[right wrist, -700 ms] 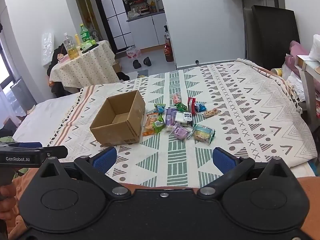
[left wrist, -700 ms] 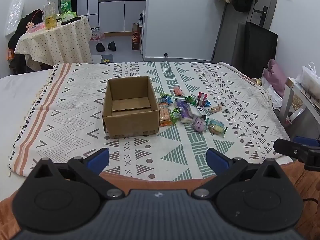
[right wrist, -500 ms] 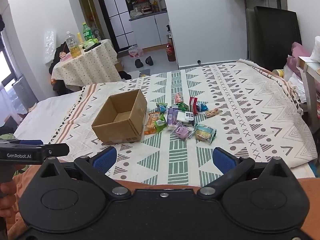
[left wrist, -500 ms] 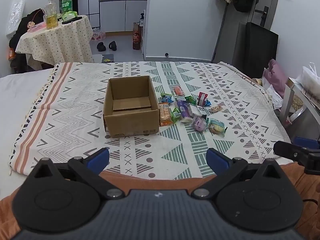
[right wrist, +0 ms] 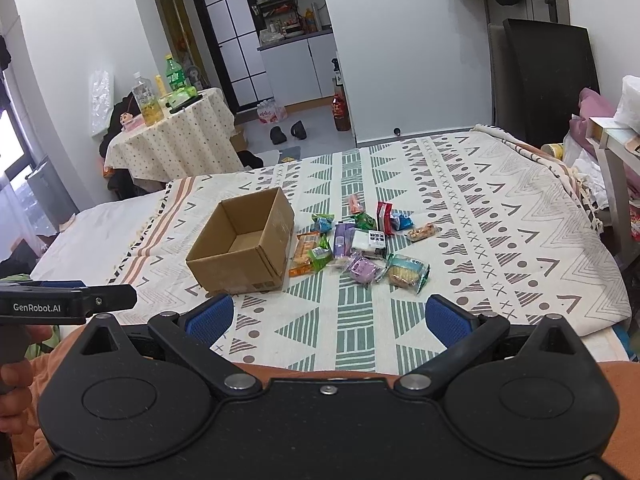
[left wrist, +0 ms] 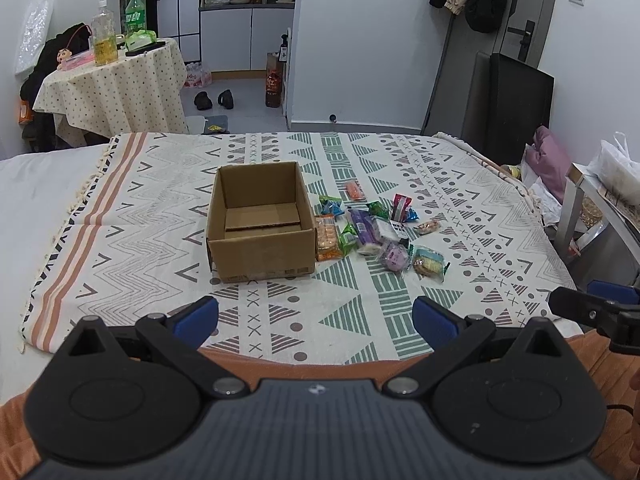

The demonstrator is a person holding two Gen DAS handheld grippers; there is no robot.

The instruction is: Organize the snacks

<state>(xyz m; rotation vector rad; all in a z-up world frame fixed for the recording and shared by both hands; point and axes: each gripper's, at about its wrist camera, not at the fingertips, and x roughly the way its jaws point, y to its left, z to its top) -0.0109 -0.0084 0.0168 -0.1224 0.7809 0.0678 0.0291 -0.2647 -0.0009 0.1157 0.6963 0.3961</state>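
The left gripper hangs over the near edge of the bed, its jaws spread wide with nothing between the blue pads. Ahead on the patterned bedspread sits the open brown cardboard box, empty inside. Just right of the box lies the heap of small wrapped snacks: an orange cracker pack touching the box wall, a purple pouch and a green-edged biscuit packet nearest the grippers. The right gripper also hovers at the bed's near edge, jaws wide apart and holding nothing, well short of the snacks.
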